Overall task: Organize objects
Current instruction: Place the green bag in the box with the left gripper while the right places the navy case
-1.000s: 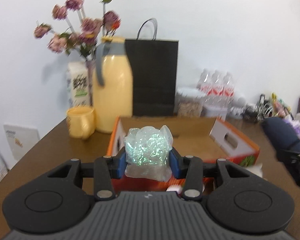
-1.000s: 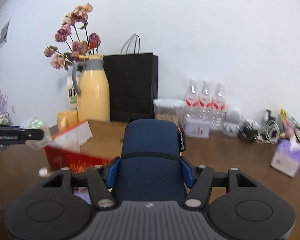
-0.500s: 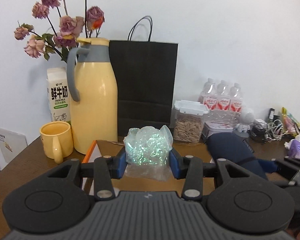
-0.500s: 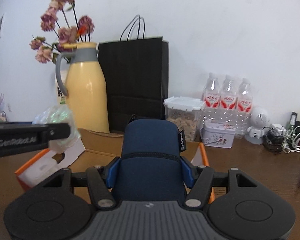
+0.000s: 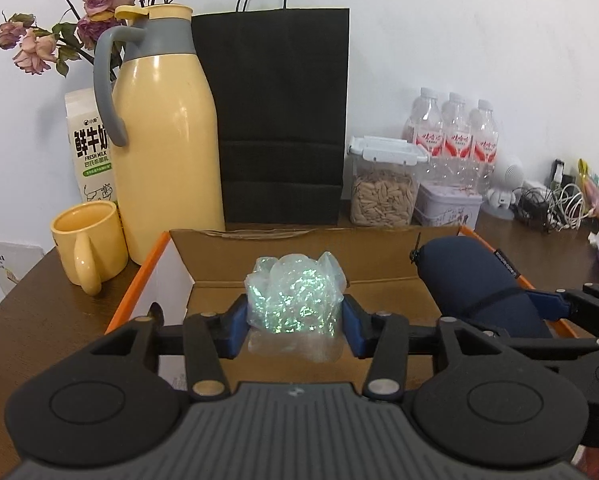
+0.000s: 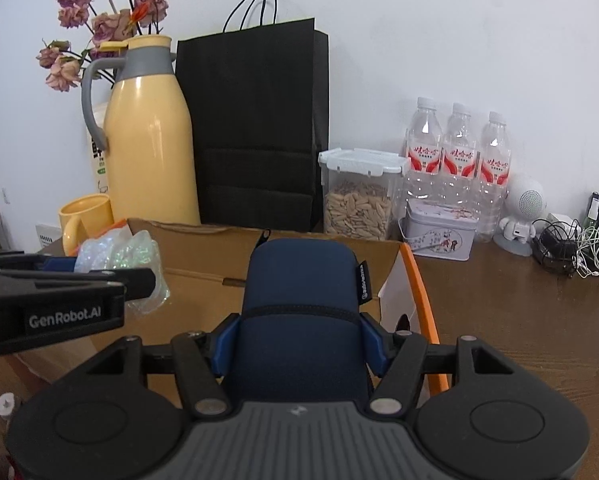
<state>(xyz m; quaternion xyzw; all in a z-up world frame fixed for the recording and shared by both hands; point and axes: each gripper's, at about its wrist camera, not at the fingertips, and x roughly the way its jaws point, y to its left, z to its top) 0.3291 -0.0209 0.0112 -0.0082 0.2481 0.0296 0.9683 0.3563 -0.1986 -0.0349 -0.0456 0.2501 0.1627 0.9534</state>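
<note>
Poised over the open orange-edged cardboard box (image 5: pixel 379 256): left gripper (image 5: pixel 295 330) pinching a crinkled iridescent plastic bag (image 5: pixel 295 300), right gripper (image 6: pixel 299 344) clamped on a navy fabric pouch (image 6: pixel 301 288); neither item released, box floor just ahead and below apparently bare, both drops judged outstanding

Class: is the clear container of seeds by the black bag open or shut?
Shut. The seed container has its white lid seated flat on top.
</note>
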